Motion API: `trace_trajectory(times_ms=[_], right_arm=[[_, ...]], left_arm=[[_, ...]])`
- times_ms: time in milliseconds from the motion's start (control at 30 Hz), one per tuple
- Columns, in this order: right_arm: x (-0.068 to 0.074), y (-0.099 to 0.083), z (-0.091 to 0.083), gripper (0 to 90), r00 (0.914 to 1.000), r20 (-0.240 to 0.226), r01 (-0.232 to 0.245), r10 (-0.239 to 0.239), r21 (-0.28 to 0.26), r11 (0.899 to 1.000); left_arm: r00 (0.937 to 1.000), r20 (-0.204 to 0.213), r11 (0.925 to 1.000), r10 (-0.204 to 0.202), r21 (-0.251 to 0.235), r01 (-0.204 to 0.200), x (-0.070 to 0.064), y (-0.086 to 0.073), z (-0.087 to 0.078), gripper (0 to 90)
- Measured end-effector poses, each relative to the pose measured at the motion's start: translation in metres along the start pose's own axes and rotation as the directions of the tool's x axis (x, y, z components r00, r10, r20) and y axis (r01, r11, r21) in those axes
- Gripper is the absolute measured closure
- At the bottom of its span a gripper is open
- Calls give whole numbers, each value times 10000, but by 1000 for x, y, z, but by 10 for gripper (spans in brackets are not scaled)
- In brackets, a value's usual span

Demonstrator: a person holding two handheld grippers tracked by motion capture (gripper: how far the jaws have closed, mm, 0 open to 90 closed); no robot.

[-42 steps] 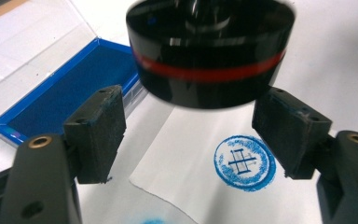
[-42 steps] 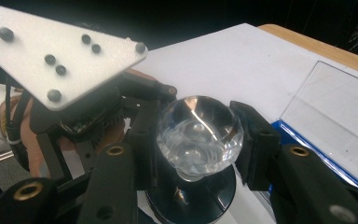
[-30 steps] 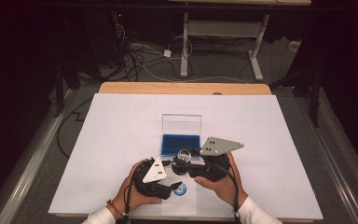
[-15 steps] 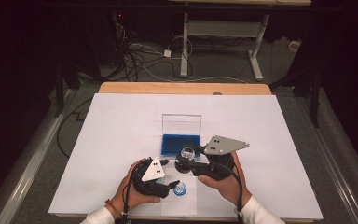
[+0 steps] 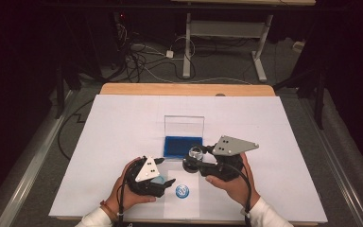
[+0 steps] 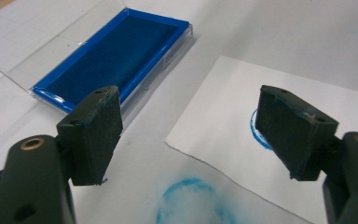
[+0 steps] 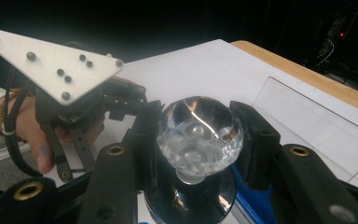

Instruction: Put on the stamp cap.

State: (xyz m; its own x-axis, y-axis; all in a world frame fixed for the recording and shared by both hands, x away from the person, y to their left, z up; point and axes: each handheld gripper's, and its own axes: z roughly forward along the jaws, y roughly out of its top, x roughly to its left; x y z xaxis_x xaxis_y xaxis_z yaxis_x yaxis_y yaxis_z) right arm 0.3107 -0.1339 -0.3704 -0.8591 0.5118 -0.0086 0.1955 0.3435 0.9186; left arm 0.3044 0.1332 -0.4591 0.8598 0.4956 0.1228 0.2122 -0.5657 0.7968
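My right gripper is shut on a stamp with a clear faceted knob, which it holds just above the near edge of the blue ink pad. The pad lies in a clear case with its lid open behind it. My left gripper stands open and holds nothing, low over the table beside a small white paper slip. That slip bears a round blue print. Between the left jaws I see the slip's corner and a faint blue ring smear on the table cover.
A white cover lies over the table, whose wooden far edge shows. Beyond it are a dark floor with cables and a white table frame. The person's hands hold both grippers near the front edge.
The right gripper has carried the stamp away from the paper slip, up and toward the ink pad. The left gripper has drawn slightly left, and the two grippers now stand apart.
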Motion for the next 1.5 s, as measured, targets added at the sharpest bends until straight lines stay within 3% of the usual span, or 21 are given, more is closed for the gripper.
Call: trace_trajectory(times_ms=[567,933,1200,1500], right_arm=[[-4,-2,-5,568,9995,279,167,-171,134,9998],[-10,-5,-8,568,9985,468,283,-296,284,9992],[-14,-6,-12,568,9972,688,253,-277,357,9990],[-17,-6,-16,568,9951,898,364,-401,421,9985]], left_arm=[[9985,-552,9997,63,-245,-76,15,-7,-27,184],[9940,-1090,9994,35,-351,-73,22,-13,-39,176],[9901,-1400,9995,110,-292,-152,25,-18,-47,176],[9891,-1469,9999,125,-54,-134,24,-27,-53,176]])
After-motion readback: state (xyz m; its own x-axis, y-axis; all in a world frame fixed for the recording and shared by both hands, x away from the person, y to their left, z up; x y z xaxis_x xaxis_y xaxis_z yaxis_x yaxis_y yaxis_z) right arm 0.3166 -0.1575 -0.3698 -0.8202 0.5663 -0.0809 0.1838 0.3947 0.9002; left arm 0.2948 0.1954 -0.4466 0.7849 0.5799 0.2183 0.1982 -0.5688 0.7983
